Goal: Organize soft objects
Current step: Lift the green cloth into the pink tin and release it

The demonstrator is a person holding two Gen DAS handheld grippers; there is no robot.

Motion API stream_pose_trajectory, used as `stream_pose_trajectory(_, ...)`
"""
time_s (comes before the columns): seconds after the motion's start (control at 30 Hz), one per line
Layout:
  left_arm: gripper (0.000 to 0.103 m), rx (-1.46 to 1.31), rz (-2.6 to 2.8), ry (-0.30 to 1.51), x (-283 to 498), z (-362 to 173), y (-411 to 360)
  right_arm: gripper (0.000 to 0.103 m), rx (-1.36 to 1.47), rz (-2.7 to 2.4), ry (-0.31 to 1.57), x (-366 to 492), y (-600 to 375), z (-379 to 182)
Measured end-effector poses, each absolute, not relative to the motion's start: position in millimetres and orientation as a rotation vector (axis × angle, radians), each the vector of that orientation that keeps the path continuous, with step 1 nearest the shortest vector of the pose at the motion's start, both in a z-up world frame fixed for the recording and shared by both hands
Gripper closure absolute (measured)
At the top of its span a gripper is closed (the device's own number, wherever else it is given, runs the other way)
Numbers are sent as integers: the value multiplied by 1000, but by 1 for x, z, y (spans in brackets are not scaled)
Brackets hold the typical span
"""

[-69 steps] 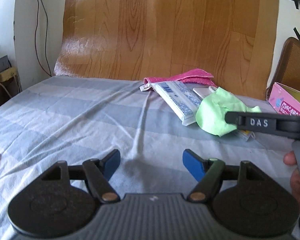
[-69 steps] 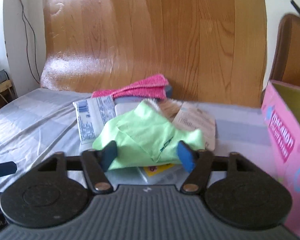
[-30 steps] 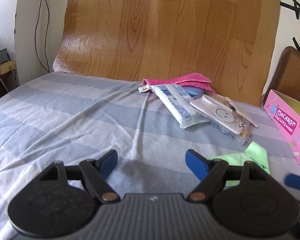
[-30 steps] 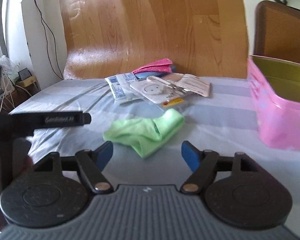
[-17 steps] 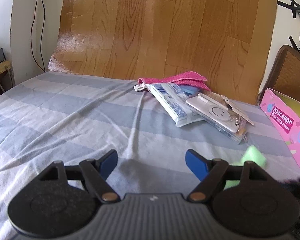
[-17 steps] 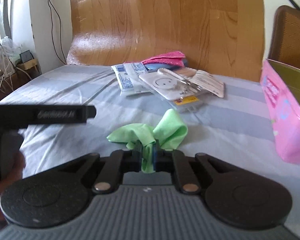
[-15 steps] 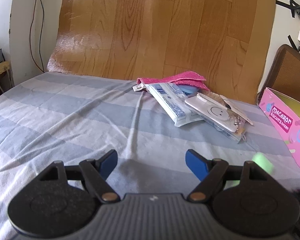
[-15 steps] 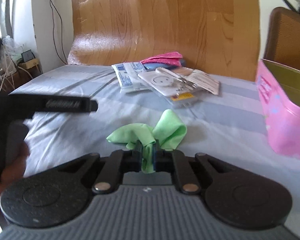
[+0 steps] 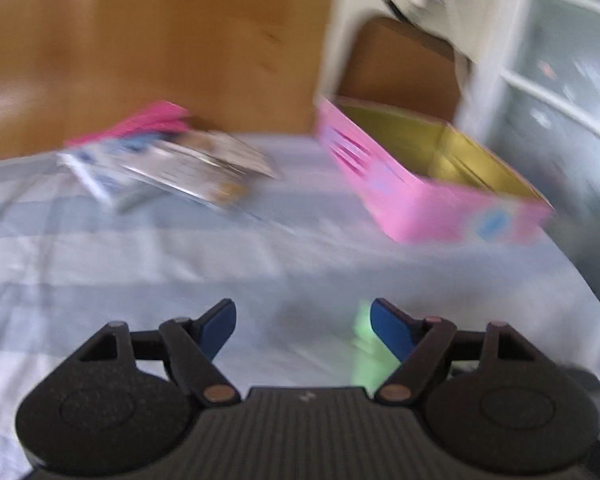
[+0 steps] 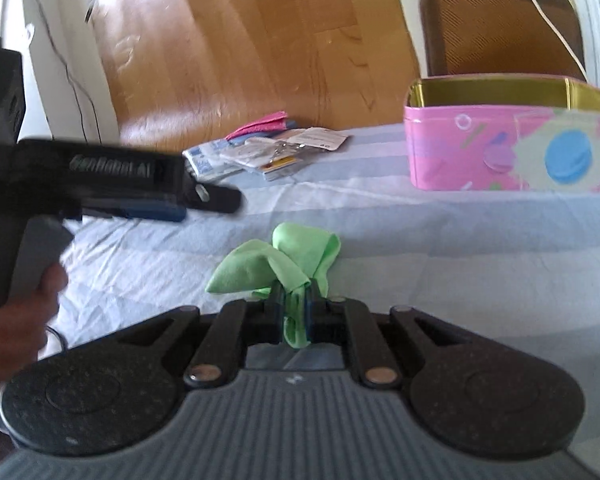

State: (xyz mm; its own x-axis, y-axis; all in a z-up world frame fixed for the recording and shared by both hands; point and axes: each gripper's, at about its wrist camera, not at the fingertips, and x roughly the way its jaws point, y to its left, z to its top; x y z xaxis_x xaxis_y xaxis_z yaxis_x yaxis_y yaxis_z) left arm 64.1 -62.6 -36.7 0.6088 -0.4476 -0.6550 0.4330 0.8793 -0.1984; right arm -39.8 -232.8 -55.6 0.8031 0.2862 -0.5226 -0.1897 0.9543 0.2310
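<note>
My right gripper [image 10: 293, 312] is shut on a light green cloth [image 10: 284, 260], whose bunched folds stick up in front of the fingers, just above the striped bedsheet [image 10: 439, 248]. The green cloth also shows as a blurred patch in the left wrist view [image 9: 365, 344], beside the right fingertip. My left gripper [image 9: 301, 326] is open and empty above the sheet; it also shows in the right wrist view [image 10: 156, 212] at the left. A pink cloth [image 10: 262, 124] lies at the back, partly under flat packets.
An open pink tin [image 10: 511, 148] with a gold inside stands at the right [image 9: 431, 192]. A pile of flat packets [image 10: 268, 152] lies near the wooden board [image 10: 260, 40]. A brown chair [image 10: 499, 28] is behind the tin.
My right gripper closed on the green cloth and swung right towards the pink tin. My left gripper also swung right fast, blurring its view, and stayed open.
</note>
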Motion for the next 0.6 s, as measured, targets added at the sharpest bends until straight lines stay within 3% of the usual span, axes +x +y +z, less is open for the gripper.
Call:
stream_pose_trajectory(0.1, 42, -34, -579, 862, 65, -48, -83, 90, 213, 265, 579, -41, -240, -58)
stream_pose_trajectory(0.23, 79, -123, -656, 918, 78, -51, -89, 90, 216, 270, 561, -44, -243, -60)
stream_pose_trajectory(0.27, 82, -145, -682, 924, 81, -48, -91, 90, 217, 265, 556, -44, -244, -60)
stream_pose_trajectory(0.6, 82, -27, -784, 625, 103, 37, -168, 90, 122, 123, 271, -38, -280, -9)
